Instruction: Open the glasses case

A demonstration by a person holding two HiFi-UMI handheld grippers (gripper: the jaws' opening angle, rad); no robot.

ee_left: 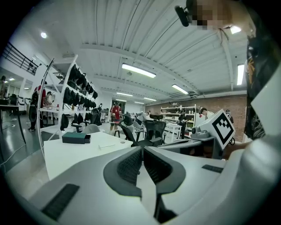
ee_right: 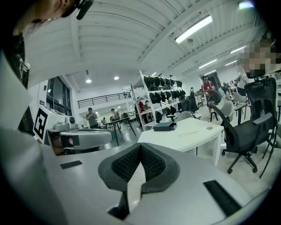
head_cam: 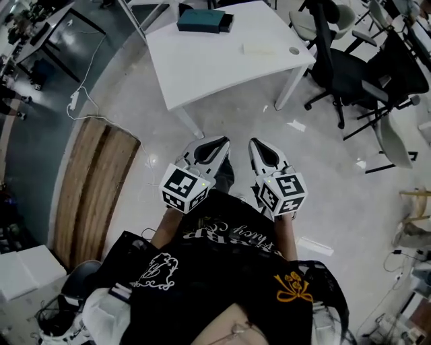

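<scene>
The dark teal glasses case (head_cam: pixel 204 20) lies closed at the far edge of the white table (head_cam: pixel 222 67), well ahead of both grippers. It also shows small and distant in the left gripper view as the case (ee_left: pixel 75 138) and in the right gripper view as the case (ee_right: pixel 165 126). My left gripper (head_cam: pixel 221 143) and right gripper (head_cam: pixel 255 143) are held side by side close to the person's body, above the floor and short of the table. Both are shut, pads together, with nothing between them: left gripper (ee_left: pixel 142 150), right gripper (ee_right: pixel 140 146).
A flat pale item (head_cam: pixel 259 48) and a small round thing (head_cam: pixel 293 50) lie on the table's right part. Black office chairs (head_cam: pixel 343 67) stand to the right of it. A wooden board (head_cam: pixel 94 189) and a white cable (head_cam: pixel 77 101) lie on the floor at left.
</scene>
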